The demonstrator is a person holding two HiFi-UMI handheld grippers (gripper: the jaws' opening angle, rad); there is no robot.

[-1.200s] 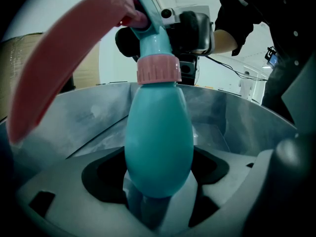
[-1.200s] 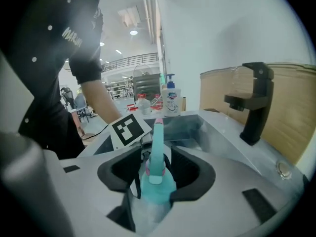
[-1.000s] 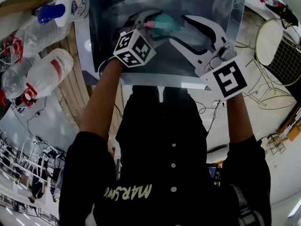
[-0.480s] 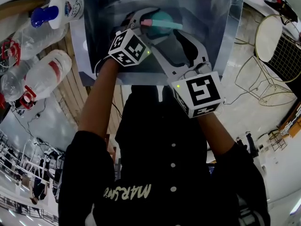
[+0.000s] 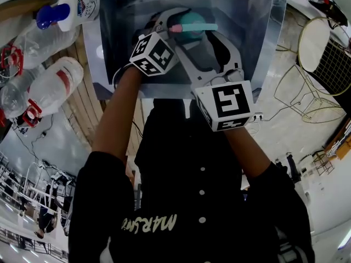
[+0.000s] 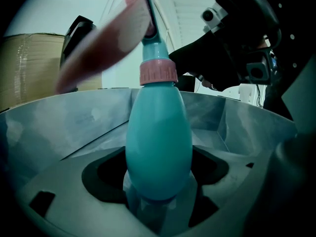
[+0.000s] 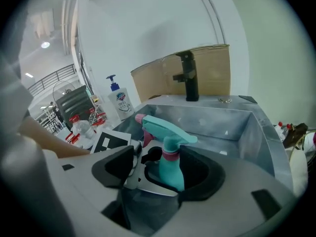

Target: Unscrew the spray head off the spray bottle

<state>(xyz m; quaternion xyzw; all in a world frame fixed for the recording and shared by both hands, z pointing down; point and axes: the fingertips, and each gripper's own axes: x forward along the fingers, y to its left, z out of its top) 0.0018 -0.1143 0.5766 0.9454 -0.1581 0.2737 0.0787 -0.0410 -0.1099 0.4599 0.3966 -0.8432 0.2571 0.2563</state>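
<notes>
A teal spray bottle (image 6: 158, 142) stands upright in the steel sink (image 7: 256, 132), and my left gripper (image 6: 158, 189) is shut on its lower body. It carries a pink collar (image 6: 158, 73) and a teal spray head (image 7: 165, 128) with a pink trigger (image 5: 176, 27). In the head view my left gripper (image 5: 169, 25) reaches in from the left. My right gripper (image 7: 160, 174) straddles the bottle's neck just under the head. Its jaws have just been opening: the neck is between them, with a gap at the left pad. In the head view my right gripper (image 5: 202, 37) comes up from below.
A white pump bottle with a blue top (image 5: 66, 10) and clear plastic bottles with red labels (image 5: 49, 86) lie left of the sink. A black faucet (image 7: 189, 75) and a cardboard sheet (image 7: 212, 70) stand behind the basin.
My right gripper has swung in from the right, rolled, and dropped so its jaws now straddle the bottle's neck. The left gripper and bottle have stayed in place.
</notes>
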